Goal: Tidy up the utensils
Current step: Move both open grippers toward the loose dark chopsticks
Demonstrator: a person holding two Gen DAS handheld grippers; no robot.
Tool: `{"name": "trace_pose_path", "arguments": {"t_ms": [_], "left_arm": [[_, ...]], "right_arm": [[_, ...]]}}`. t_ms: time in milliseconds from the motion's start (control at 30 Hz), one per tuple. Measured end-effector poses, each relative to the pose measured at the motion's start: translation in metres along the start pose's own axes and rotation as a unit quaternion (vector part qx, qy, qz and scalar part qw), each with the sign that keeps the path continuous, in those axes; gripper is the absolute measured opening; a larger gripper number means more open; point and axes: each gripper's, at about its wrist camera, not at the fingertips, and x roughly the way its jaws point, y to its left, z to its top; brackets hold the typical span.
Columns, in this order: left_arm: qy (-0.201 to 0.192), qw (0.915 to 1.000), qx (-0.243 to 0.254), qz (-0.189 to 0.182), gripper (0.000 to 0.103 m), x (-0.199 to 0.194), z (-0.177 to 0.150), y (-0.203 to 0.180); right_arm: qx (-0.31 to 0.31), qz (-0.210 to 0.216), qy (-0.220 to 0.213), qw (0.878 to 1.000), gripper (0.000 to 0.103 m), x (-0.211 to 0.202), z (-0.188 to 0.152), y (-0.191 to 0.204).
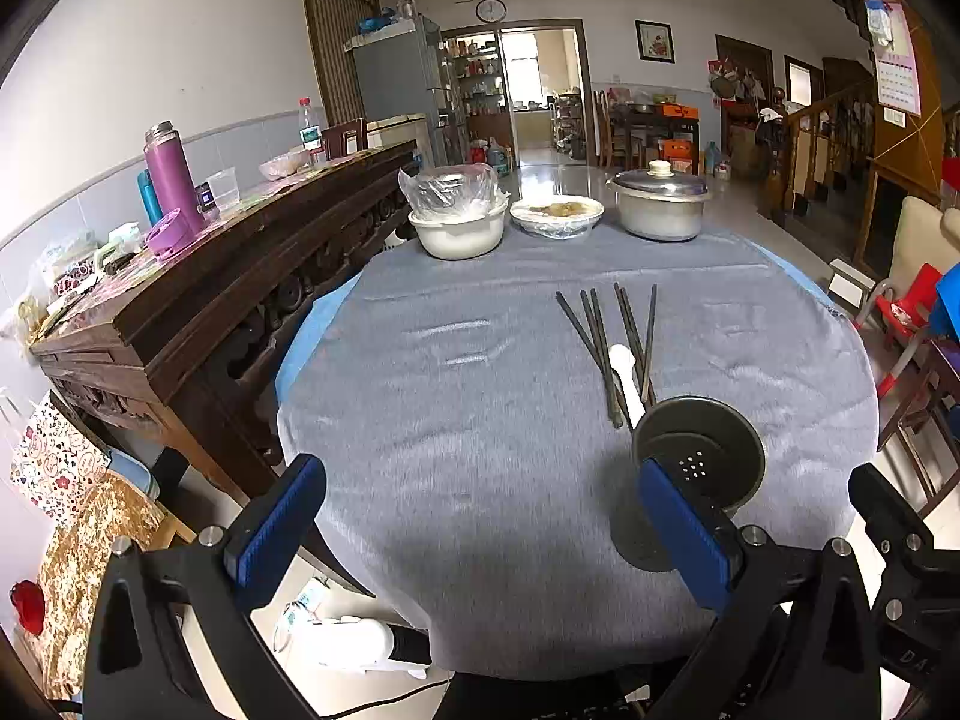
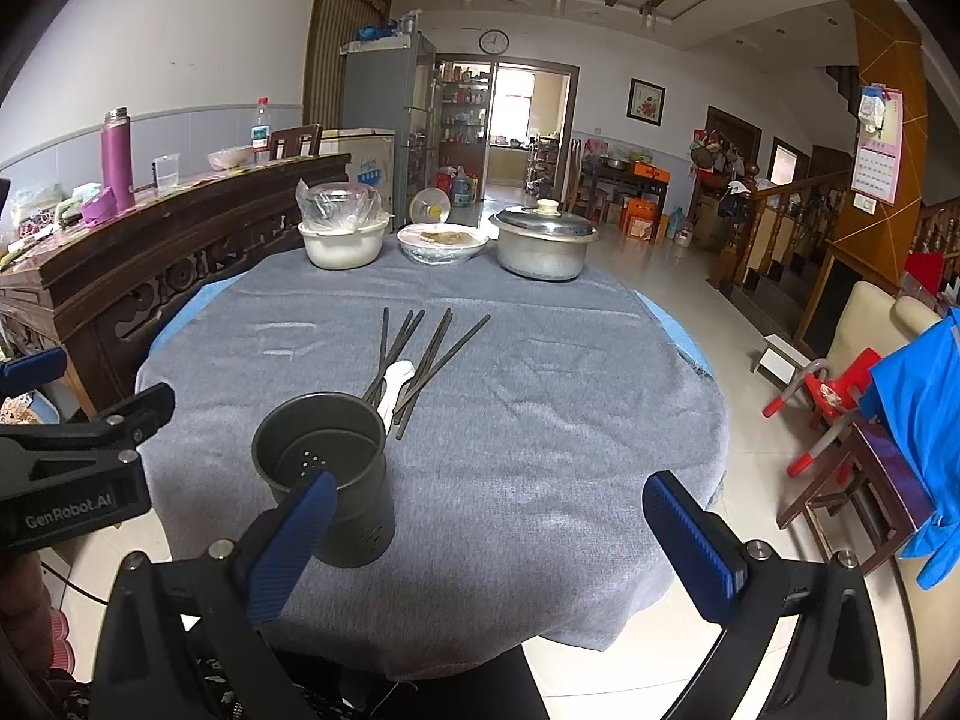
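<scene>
On the round table point(image 1: 480, 510), draped in a grey, slightly rumpled cloth point(image 2: 540, 408), nothing looks sorted yet: the holder point(image 2: 327, 474), a dark metal cylinder with small drain holes in its floor and low on its side, stands upright and empty near the front edge, and every utensil lies on the cloth just behind it. Those are a loose fan of thin, dark, straight chopsticks point(image 2: 420, 354), about six as far as can be counted, crossing one another, with a glossy white spoon point(image 2: 396, 381) lying among them, its handle end close to the holder's rim. By my judgement the whole job remains, namely lifting the chopsticks and spoon and standing them in the holder. The left gripper point(image 1: 480, 516) hangs above the near part of the table, spread wide and carrying nothing, its ribbed blue pads point(image 1: 276, 525) well apart, one in front of the holder in its own view. The right gripper point(image 2: 489, 540) is likewise wide apart and unloaded, the holder beside its left pad. At the far edge sit a white bowl point(image 1: 459, 234) under crinkled plastic, a film-covered dish point(image 1: 555, 216) and a dull, lidded metal pot point(image 1: 660, 201).
</scene>
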Motion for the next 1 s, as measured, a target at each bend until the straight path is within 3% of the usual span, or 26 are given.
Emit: {"name": "trace_pose_path", "arguments": {"t_ms": [1000], "left_arm": [[-0.009,0.9995,-0.029,0.011,0.103,-0.016,-0.008,0.018]], "right_arm": [[-0.01,0.0,-0.016,1.0,0.103,-0.016,-0.007,0.005]]}}
